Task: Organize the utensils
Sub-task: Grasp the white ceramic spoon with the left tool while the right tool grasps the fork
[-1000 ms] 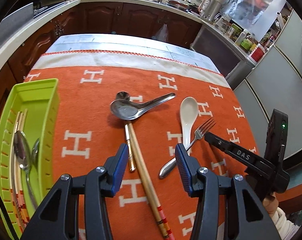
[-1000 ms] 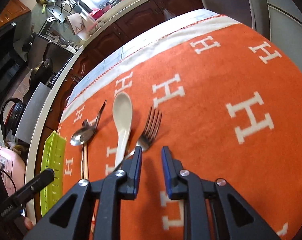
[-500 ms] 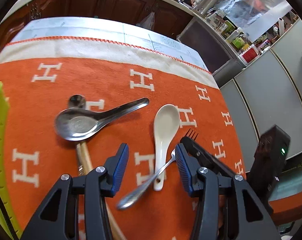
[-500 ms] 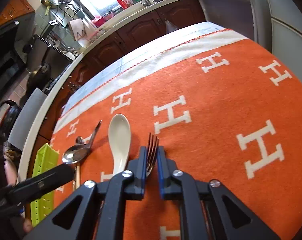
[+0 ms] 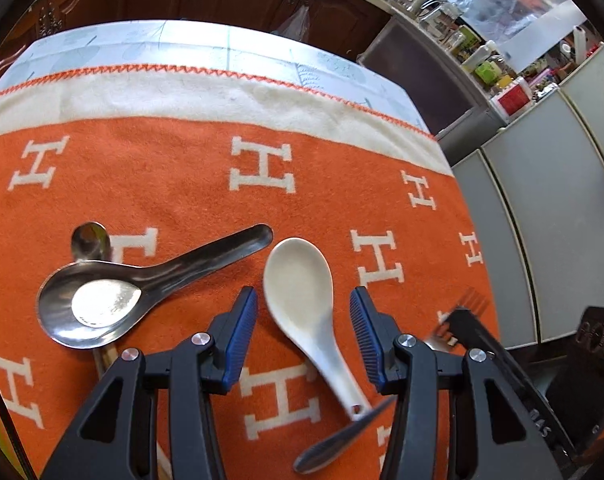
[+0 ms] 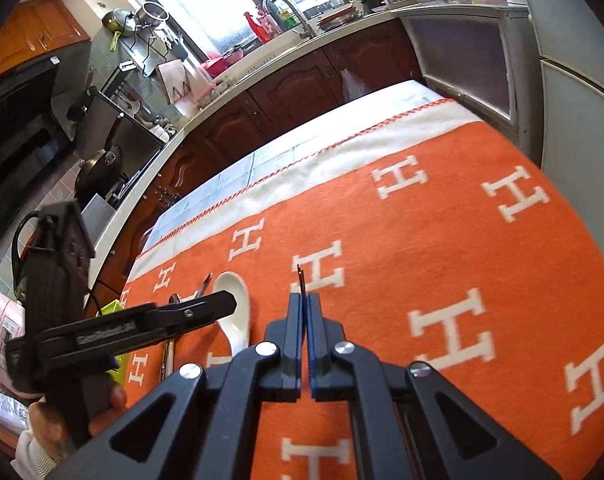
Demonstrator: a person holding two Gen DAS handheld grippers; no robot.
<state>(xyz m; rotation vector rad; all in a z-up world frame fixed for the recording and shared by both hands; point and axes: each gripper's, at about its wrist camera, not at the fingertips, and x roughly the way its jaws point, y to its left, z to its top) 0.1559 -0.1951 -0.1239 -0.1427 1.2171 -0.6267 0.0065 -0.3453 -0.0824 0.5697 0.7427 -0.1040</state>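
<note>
Your left claw (image 5: 304,320), spread, straddles the white spoon (image 5: 302,292), handle pointing back toward you; right claw (image 6: 305,334) pinches the fork (image 6: 300,278).

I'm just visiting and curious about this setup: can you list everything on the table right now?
blanket: one, orange with white H letters, covering the table
white spoon: one, white, middle of blanket
soup spoon: one, steel, left of white spoon
small spoon: one, metal, partly under soup spoon
fork: one, metal, in right gripper
tray: one, green, far left edge
left gripper: open, fingers either side of white spoon
right gripper: shut on fork
</note>
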